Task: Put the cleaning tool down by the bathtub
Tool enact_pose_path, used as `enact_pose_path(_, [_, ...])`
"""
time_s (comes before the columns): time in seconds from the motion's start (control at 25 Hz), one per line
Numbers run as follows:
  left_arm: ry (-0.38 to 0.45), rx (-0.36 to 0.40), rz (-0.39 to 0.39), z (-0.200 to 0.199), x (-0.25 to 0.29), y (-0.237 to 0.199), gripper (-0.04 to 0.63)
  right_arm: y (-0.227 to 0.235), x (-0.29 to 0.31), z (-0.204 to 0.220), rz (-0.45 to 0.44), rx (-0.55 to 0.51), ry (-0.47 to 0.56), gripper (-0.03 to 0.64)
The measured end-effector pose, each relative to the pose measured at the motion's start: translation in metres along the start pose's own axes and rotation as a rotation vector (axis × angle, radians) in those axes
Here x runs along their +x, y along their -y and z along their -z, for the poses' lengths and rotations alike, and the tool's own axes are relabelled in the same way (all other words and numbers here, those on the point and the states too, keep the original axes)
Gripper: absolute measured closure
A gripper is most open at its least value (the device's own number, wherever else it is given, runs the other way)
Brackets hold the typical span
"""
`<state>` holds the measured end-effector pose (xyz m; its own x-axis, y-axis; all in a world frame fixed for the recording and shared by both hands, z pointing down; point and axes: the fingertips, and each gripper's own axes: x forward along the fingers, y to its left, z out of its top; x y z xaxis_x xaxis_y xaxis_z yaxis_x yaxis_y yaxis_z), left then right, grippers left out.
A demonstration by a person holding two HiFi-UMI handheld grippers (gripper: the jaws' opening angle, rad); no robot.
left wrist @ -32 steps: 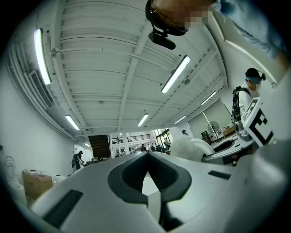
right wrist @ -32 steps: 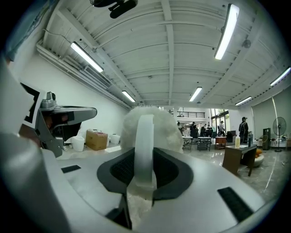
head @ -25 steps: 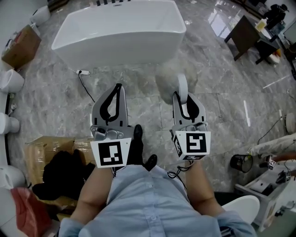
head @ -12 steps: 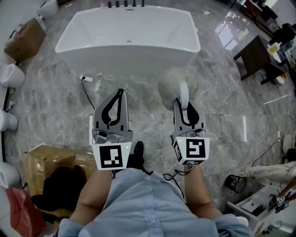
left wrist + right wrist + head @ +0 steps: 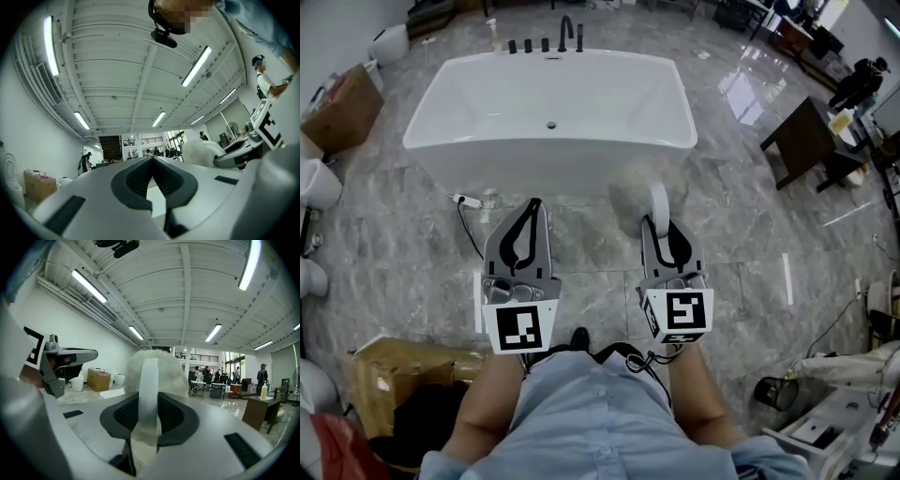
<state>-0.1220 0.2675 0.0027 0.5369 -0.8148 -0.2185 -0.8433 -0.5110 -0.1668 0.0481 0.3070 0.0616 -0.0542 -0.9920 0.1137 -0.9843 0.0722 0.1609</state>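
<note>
Cleaning tool is riding in the right gripper, just short of the bathtub

The right gripper (image 5: 659,225) is clamping the white handle of the cleaning tool (image 5: 631,191), both jaws pressing on it, so the fluffy head is pointing ahead toward the front wall of the bathtub (image 5: 553,171). It is hanging over the marble floor (image 5: 591,234), probably because the set-down is not yet done. The left gripper (image 5: 532,208) is travelling alongside with its jaws closed together on nothing, likely idling clear while the right one is doing the carrying.
</note>
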Motion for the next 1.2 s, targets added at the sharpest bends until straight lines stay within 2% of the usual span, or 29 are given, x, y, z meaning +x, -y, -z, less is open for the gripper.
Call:
enact_pose_path(0.44, [-0.059, 0.001, -0.003, 0.042, 0.053, 0.004, 0.580, 0.034, 0.053, 0.025, -0.014, 0.016, -0.042, 0.512])
enact_pose_path(0.84, [-0.143, 0.052, -0.051, 0.087, 0.158, 0.017, 0.580, 0.106, 0.150, 0.050, -0.081, 0.058, -0.048, 0.512])
enact_pose_path(1.2, [-0.110, 0.091, -0.085, 0.072, 0.273, 0.035, 0.580, 0.185, 0.228, 0.022, -0.130, 0.065, 0.002, 0.512])
